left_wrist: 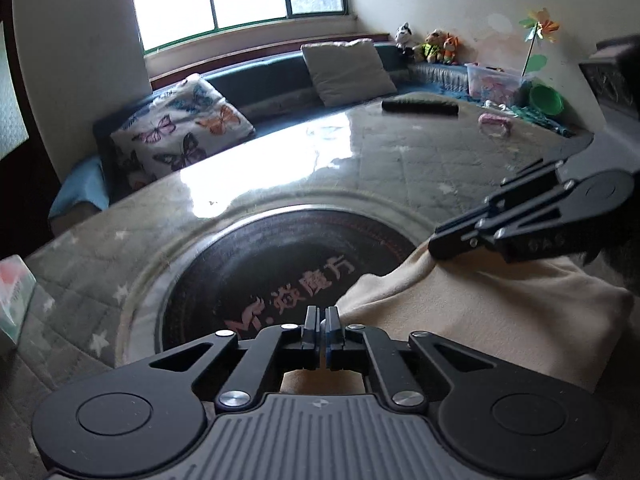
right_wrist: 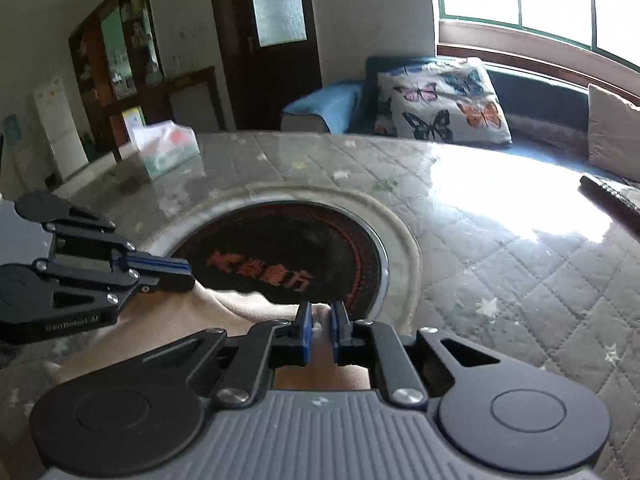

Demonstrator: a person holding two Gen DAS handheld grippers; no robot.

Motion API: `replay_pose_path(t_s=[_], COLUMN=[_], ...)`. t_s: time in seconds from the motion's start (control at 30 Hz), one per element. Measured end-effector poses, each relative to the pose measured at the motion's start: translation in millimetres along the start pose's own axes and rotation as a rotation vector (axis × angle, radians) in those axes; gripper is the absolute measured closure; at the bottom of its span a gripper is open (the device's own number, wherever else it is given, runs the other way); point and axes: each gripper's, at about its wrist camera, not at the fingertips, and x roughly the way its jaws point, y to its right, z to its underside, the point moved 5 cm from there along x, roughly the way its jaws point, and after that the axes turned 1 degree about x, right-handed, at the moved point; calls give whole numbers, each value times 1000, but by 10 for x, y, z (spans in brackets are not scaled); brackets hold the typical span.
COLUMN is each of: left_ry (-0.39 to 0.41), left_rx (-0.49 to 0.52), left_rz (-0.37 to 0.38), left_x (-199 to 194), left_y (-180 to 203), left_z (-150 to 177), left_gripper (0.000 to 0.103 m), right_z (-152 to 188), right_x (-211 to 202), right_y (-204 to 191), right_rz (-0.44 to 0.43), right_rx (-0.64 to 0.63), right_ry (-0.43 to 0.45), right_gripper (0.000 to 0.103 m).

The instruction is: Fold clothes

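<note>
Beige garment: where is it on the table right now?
The beige garment lies at the table's near edge, overlapping the dark round inset, with the left claw and right claw each pinching its far edge.
</note>
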Motion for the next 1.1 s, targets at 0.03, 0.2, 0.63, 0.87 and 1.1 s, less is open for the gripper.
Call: replay_pose_path(t_s=[0.03, 0.2, 0.63, 0.87, 1.1], left_ry=[-5, -9, 83, 40, 5], left_rx=[1, 1, -9, -27, -90], left_rz=[-2, -12, -6, 43, 15], left_x=[24, 20, -446, -521, -657], left_y=[5, 4, 166, 299, 197], left_z=[12, 21, -15, 239, 558], left_gripper=[100, 97, 96, 95, 77], right_z=[28, 25, 362, 477, 427], right_x=[64, 47, -603, -374, -485], right_y=[17, 49, -5, 300, 168], right_rz=[4, -1, 24, 65, 72], right_rx=[11, 29, -56, 42, 4], right_ry=[-16, -1, 4, -6, 14], right_gripper=[94, 88, 88, 89, 86])
